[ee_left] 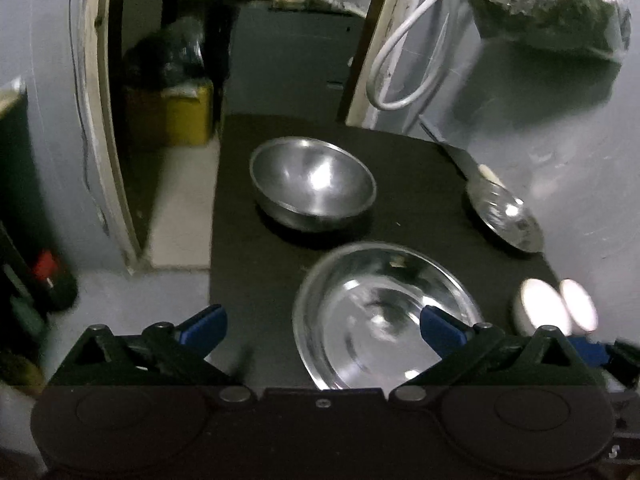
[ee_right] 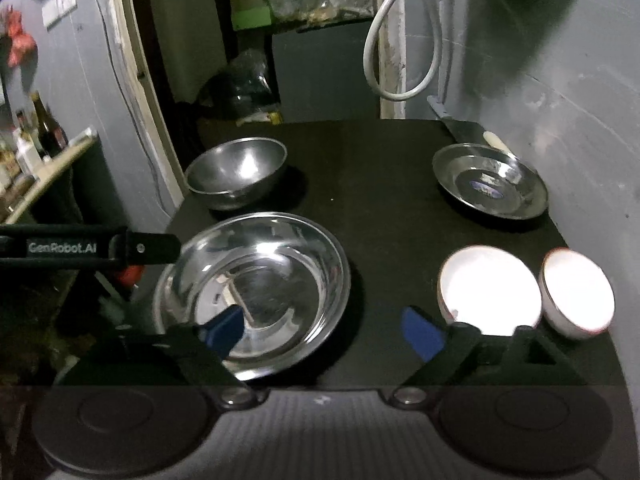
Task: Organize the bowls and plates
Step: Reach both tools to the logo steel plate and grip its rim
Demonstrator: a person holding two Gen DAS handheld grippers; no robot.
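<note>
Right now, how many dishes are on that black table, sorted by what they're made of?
Metal bowls: 2, the deep bowl at the back and the wide shallow bowl in front.
Metal plates: 1, the plate by the wall.
White bowls: 2, the larger one and the smaller one.
Total: 5

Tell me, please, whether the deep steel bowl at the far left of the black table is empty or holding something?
Empty: the deep steel bowl stands upright on the black table, and both wrist views show only bare shiny metal inside.
</note>
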